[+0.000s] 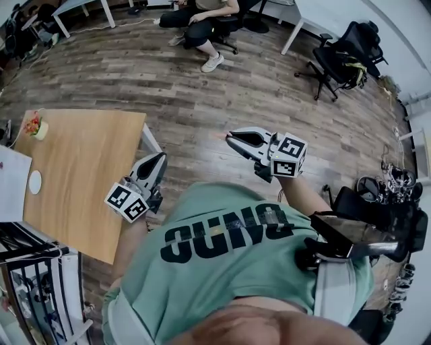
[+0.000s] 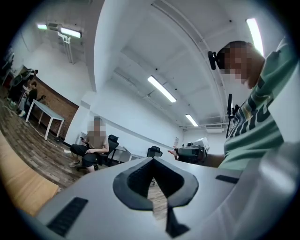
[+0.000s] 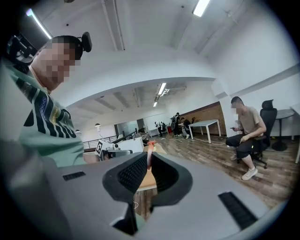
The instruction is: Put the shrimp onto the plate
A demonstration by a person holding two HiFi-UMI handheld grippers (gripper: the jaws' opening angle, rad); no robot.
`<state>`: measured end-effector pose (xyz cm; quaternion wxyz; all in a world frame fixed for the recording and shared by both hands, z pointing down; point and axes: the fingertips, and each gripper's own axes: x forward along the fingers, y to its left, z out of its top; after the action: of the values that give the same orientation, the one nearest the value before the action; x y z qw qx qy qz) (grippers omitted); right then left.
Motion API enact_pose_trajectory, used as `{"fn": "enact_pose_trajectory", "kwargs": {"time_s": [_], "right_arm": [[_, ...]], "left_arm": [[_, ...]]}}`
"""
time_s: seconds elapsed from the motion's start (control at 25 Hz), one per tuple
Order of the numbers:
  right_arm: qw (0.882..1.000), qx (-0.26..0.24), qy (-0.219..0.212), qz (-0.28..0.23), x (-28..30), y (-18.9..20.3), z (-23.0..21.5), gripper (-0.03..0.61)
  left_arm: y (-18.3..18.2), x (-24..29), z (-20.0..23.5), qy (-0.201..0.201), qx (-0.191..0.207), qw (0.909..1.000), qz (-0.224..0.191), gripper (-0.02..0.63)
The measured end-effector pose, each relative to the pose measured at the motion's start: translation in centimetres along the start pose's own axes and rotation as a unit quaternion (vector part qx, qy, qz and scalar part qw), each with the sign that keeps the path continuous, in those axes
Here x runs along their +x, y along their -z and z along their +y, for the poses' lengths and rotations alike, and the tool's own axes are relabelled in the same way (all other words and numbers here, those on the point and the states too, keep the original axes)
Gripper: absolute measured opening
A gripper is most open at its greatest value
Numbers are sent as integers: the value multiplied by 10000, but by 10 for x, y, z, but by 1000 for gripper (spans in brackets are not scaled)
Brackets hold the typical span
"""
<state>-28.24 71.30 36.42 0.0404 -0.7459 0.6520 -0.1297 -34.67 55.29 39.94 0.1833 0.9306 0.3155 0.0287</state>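
In the open floor area beside a wooden table (image 1: 87, 168), 1 person in a green shirt (image 1: 222, 249) holds 2 grippers at chest height, both off the table.

Right gripper (image 1: 229, 137) (image 3: 149, 158): jaws nearly closed, pinching a thin pink-orange shrimp (image 3: 149, 151) between the pads. The shrimp stands roughly upright and sticks out past the tips. It is held over the wood floor (image 1: 202, 94), well apart from the table.

Left gripper (image 1: 159, 156) (image 2: 152, 160): jaw tips together, nothing between them; only floor shows through the gap behind the tips. Positioned just off the table's near edge.

Table contents: 1 small white round plate (image 1: 35, 182) near the left side, w/ nothing on it; 1 small pot w/ red flowers (image 1: 34, 126) at the far corner; 1 white sheet (image 1: 10, 182) at the left edge.

Background: 1 seated person (image 1: 202, 20); 1 black office chair (image 1: 343, 57).
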Motion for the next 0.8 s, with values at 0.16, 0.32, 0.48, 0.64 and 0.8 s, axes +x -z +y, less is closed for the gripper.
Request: {"fn": "enact_pose_trajectory", "kwargs": {"time_s": [0.16,0.32,0.48,0.64,0.8], "right_arm": [[9999,51,-133,-51,4,-4,-33,35],[9991,72,-413,-104,4,-9,-86,35],[9954,-66,-944,-144,2,-25,-147,35],[9896,-337,-1391,-106,-15,-47,-202,35],[9869,-300,-1580,-148,-30,-60,-253,35]], "left_arm": [[0,24,17,-142,64,9998,106,6],[-5,69,34,-344,234,9991,124,6],[-14,127,50,-803,258,9964,25,6],[-15,196,53,-994,358,9944,25,6],[-21,255,63,-1130,252,9933,-28,6]]}}
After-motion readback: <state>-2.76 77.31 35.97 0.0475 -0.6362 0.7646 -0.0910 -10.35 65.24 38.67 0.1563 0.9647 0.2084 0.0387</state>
